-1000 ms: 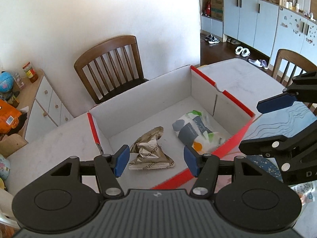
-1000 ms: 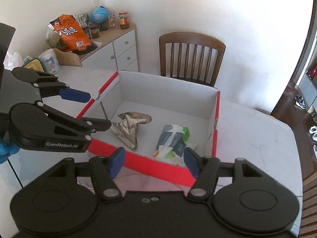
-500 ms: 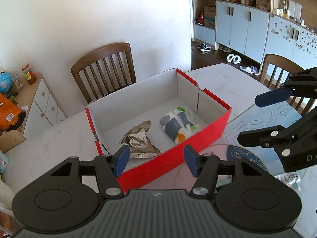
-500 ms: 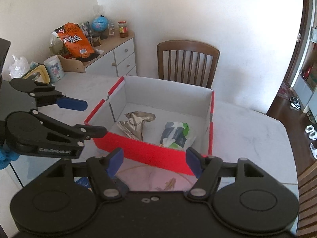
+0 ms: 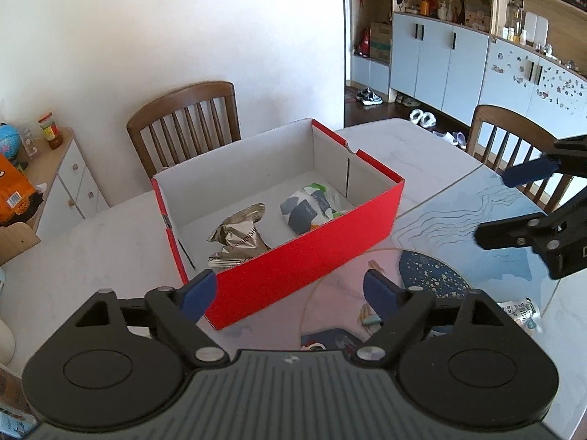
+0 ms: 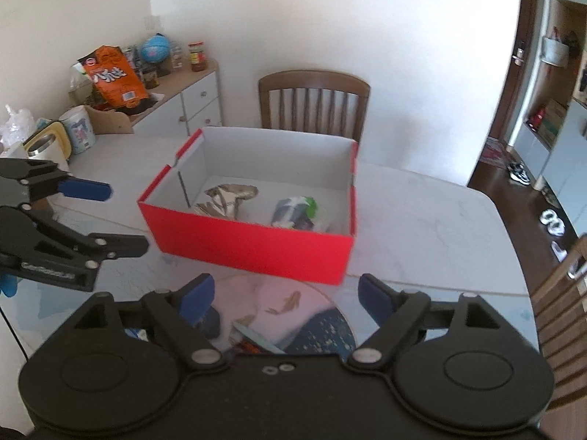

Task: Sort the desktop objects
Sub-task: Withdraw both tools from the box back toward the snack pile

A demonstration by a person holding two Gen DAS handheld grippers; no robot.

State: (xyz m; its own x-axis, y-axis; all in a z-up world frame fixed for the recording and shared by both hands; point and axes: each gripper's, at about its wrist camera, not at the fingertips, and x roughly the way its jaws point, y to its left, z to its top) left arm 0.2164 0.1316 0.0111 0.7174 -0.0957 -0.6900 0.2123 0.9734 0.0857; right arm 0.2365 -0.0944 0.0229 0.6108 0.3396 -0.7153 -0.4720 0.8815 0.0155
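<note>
So the red cardboard box with white inside point(image 5: 308, 253) sits mid-frame on the white marble surface point(image 5: 91, 256). Inside it, a crumpled silver foil packet point(image 5: 238, 242) lies left of a blue-white-green snack bag point(image 5: 312, 209), both just apart. Left tool point(image 5: 290, 289) is spread wide at the bottom of its view, holding nothing. Right tool point(image 6: 282, 293) is the same, wide and empty, low in its frame in front of the box.

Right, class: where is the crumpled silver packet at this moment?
The silver packet lies inside the red box, on its left half in both views, beside the white-and-green packet.
</note>
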